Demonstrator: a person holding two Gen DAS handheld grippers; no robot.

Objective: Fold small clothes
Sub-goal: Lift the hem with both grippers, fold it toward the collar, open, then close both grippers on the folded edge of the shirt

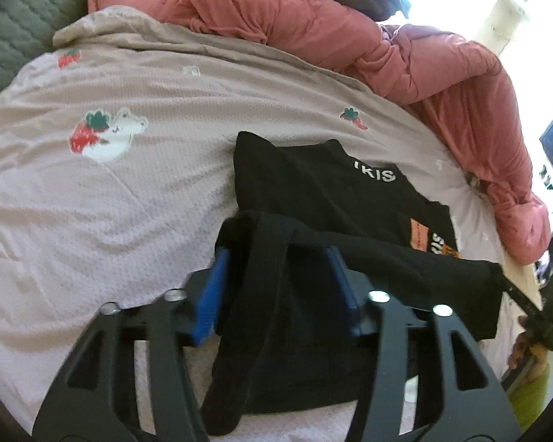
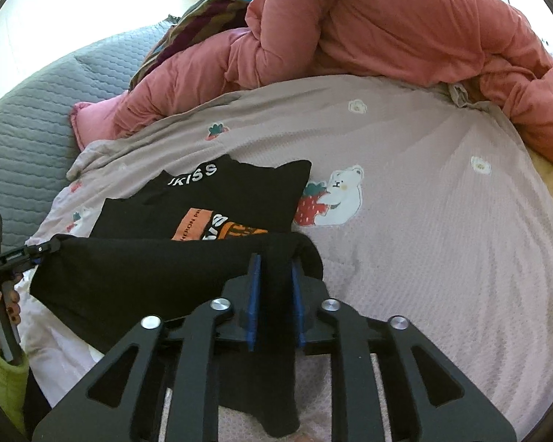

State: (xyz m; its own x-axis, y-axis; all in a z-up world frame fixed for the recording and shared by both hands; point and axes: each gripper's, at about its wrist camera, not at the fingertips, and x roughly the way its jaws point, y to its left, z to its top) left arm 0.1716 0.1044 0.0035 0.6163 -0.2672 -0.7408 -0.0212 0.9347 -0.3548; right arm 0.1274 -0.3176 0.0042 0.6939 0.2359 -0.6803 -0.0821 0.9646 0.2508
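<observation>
A black T-shirt (image 1: 313, 191) (image 2: 221, 199) with white lettering and an orange print lies on the pink sheet, collar end away from me. Its near edge is lifted and stretched in a band between both grippers, hanging over the print. My left gripper (image 1: 276, 254) is open: its blue pads (image 1: 214, 294) stand apart, with a loose fold of black cloth draped between them. My right gripper (image 2: 275, 261) is open too, its pads close beside a strip of cloth. Each gripper shows at the other view's edge (image 1: 527, 302) (image 2: 25, 254).
The pink sheet (image 1: 129, 202) (image 2: 442, 258) with strawberry and bear prints covers the bed. A bunched salmon duvet (image 1: 350, 37) (image 2: 387, 18) runs along the far side. Grey quilted bedding (image 2: 18, 129) lies beyond. A hand (image 2: 0, 305) and green sleeve (image 2: 0, 379) hold the left gripper.
</observation>
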